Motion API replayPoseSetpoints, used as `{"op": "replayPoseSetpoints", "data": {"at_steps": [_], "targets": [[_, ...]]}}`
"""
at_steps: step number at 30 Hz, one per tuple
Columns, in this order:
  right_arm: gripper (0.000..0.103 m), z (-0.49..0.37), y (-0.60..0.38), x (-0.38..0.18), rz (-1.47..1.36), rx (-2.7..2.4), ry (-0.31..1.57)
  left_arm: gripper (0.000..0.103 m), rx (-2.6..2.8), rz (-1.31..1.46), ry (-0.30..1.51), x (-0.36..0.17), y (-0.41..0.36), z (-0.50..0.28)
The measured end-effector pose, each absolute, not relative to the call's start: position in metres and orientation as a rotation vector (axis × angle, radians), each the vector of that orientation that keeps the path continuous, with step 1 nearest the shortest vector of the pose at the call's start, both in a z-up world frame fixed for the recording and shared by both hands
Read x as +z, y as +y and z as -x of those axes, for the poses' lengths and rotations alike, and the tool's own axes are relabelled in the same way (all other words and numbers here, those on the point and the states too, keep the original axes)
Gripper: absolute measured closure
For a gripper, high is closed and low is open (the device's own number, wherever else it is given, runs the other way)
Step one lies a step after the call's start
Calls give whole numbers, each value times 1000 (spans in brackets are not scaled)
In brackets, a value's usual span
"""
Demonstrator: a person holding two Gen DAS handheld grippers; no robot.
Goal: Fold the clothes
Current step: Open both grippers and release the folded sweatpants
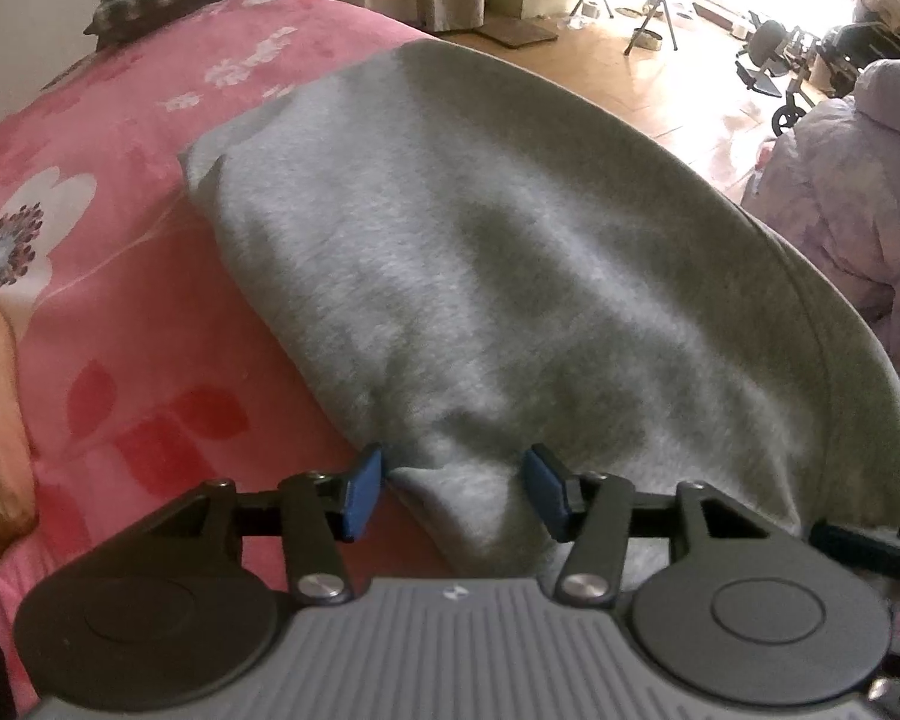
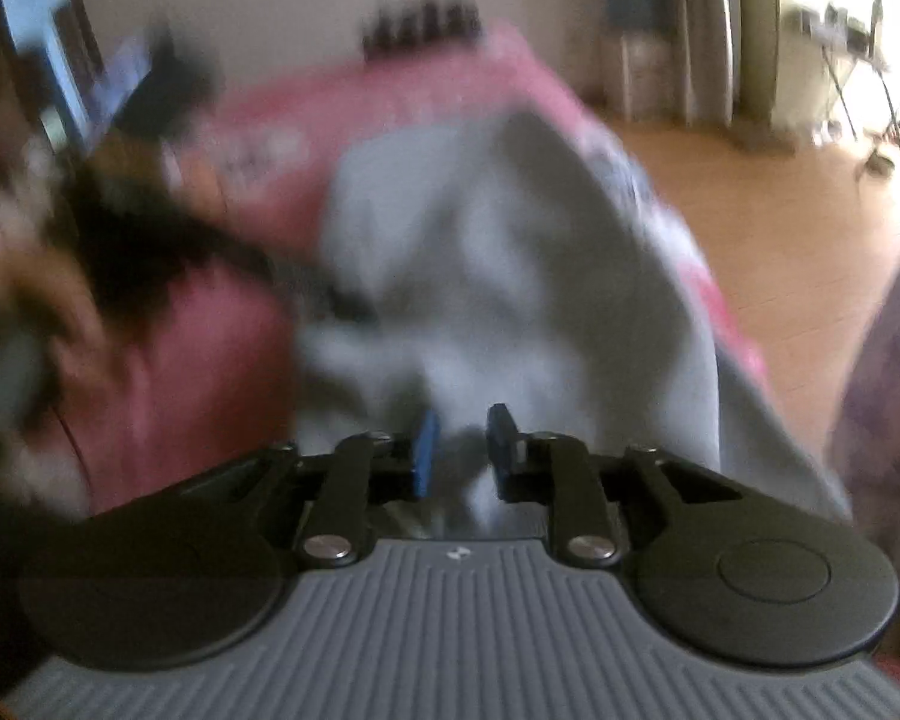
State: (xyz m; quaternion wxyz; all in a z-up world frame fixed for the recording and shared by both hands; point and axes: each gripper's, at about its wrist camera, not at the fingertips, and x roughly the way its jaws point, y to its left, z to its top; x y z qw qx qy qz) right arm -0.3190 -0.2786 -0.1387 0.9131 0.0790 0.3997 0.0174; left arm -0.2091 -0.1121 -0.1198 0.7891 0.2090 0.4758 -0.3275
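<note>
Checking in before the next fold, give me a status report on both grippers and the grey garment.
Left gripper open, grey garment between fingers, unpinched. Right gripper narrowly open over blurred cloth. Nothing on top of the garment.

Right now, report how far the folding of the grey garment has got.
Done: the grey sweatshirt lies doubled over on the pink floral bedspread. In hand: the left gripper stands open around its near edge; the right gripper view is blurred. Left: final folds, unclear.
</note>
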Motion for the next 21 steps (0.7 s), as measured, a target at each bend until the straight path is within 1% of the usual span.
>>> {"op": "replayPoseSetpoints", "data": {"at_steps": [3,5,8,10,12,14,15,17,19,21], "targets": [[80,321,-274,-137,-169,13,816,48,-695,-434,996,-114,-108,210],[77,322,-276,-128,-210,6,788,48,-680,-412,970,-107,-102,212],[72,328,-280,-112,-247,-8,739,42,-659,-374,933,-94,-90,215],[60,332,-284,-102,-271,-29,707,40,-640,-346,911,-84,-80,216],[55,335,-290,-91,-318,-46,672,34,-630,-306,902,-74,-69,217],[50,338,-295,-82,-365,-65,638,26,-624,-252,894,-63,-56,216],[44,339,-297,-77,-390,-79,621,24,-618,-223,887,-58,-50,215],[38,337,-300,-69,-429,-110,592,16,-603,-175,863,-46,-39,216],[28,333,-301,-59,-447,-142,574,13,-596,-144,845,-37,-31,214],[20,330,-301,-49,-444,-155,556,8,-605,-118,845,-30,-24,212]]}}
